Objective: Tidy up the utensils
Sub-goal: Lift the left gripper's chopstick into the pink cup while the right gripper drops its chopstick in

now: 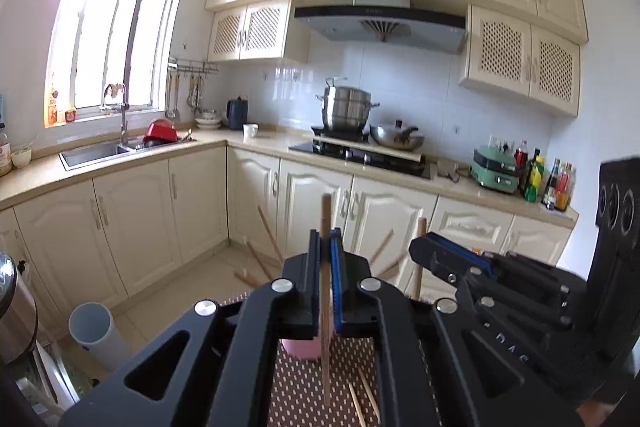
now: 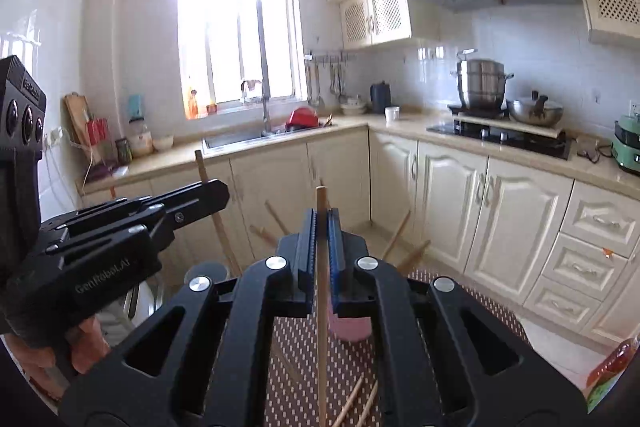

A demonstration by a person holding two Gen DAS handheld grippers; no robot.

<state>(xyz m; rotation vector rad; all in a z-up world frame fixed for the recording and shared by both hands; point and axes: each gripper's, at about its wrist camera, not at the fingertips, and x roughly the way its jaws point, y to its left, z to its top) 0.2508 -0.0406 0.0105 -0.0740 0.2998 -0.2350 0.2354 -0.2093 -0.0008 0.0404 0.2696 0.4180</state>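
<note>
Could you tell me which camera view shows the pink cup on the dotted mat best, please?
Neither is clear, but the right wrist view shows more: the pink cup appears below the right gripper, partly hidden. In the left wrist view only a sliver of its base peeks under the left gripper.

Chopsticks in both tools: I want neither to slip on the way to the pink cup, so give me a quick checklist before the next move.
1. Left tool shut on its chopstick: ok, stick upright between the pads.
2. Right tool shut on its chopstick: ok, also upright.
3. Pink cup in view below the tools: ok, though its opening is hidden by the fingers.
4. Tools apart from each other: ok, side by side without touching.
5. Loose chopsticks left on the dotted mat: not ok, several remain.
6. Room inside the cup: cannot tell.
</note>
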